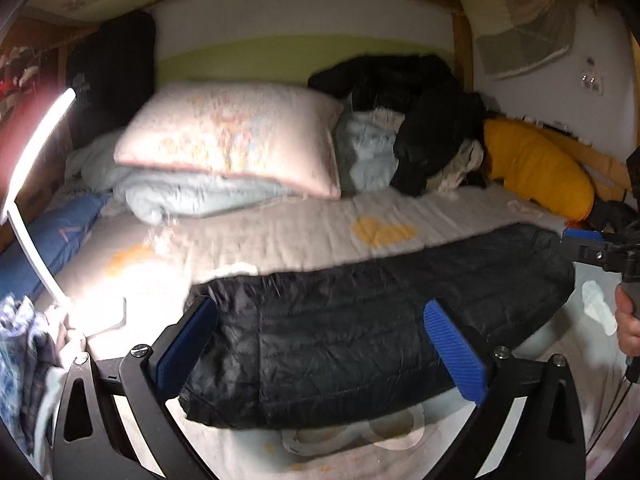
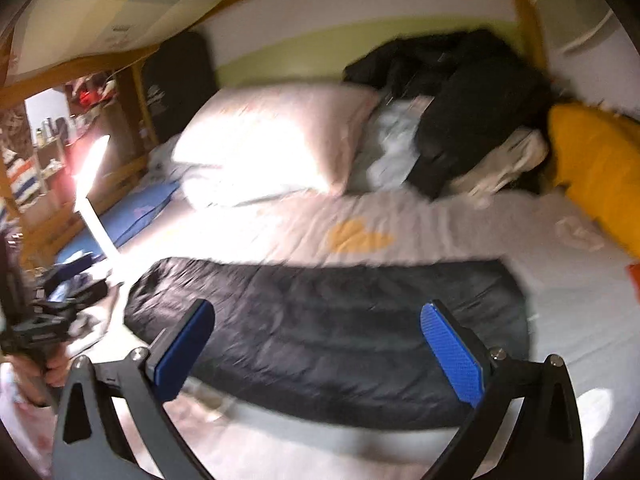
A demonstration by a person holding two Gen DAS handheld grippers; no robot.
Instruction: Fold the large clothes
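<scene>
A black quilted jacket (image 1: 360, 320) lies folded into a long flat band across the bed's pale quilt (image 1: 280, 232); the right wrist view shows the same jacket (image 2: 340, 320). My left gripper (image 1: 320, 340) hovers over its left part, jaws wide open, nothing pressed between the blue pads (image 1: 456, 348). My right gripper (image 2: 316, 344) hangs over the jacket's middle, also wide open and empty, with its blue pads (image 2: 452, 352) clear of the cloth. In the left wrist view the right gripper (image 1: 600, 254) and a hand (image 1: 628, 320) show at the right edge.
A pink pillow (image 1: 232, 136) on a pale blue blanket (image 1: 192, 196) lies at the head. A heap of black clothes (image 1: 420, 100) and a yellow cushion (image 1: 536, 168) sit at the back right. A bright lamp (image 1: 36, 168) stands at the left, over blue bedding (image 1: 52, 244).
</scene>
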